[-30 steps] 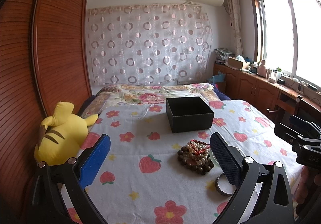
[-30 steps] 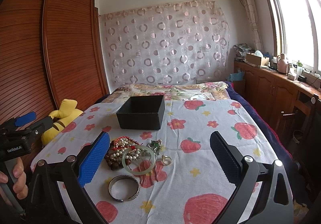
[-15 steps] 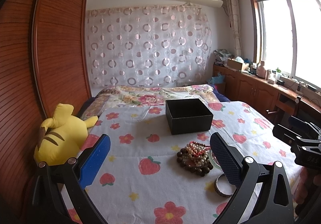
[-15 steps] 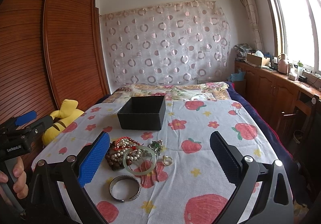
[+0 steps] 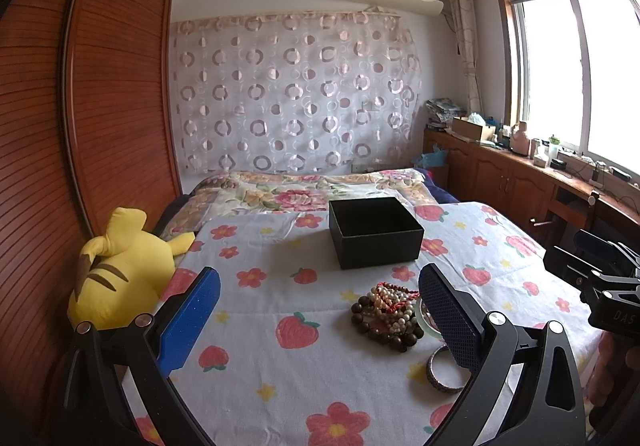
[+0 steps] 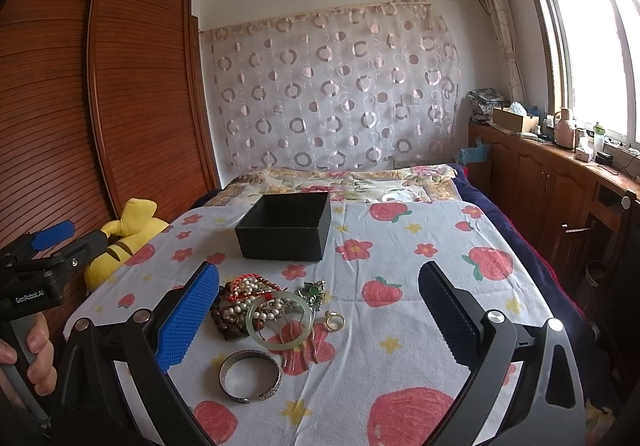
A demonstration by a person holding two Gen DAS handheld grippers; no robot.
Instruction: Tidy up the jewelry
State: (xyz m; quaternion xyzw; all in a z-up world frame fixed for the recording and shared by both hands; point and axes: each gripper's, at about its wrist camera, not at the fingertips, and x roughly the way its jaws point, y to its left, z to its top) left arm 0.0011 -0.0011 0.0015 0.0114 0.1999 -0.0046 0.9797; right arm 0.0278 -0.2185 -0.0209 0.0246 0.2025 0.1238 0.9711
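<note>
While jewelry lies outside, box empty.

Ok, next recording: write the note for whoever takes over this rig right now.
Left gripper: open, empty, above the bedspread.
Right gripper: open, empty, above the jewelry.
Black box: open, further up the bed; nothing visible inside from here.
Jewelry, all loose on the bedspread: bead and pearl pile, jade bangle overlapping it, silver cuff nearest, small ring, green brooch.
Done: nothing visibly moved into the box.
Left: move every piece into the box.
</note>
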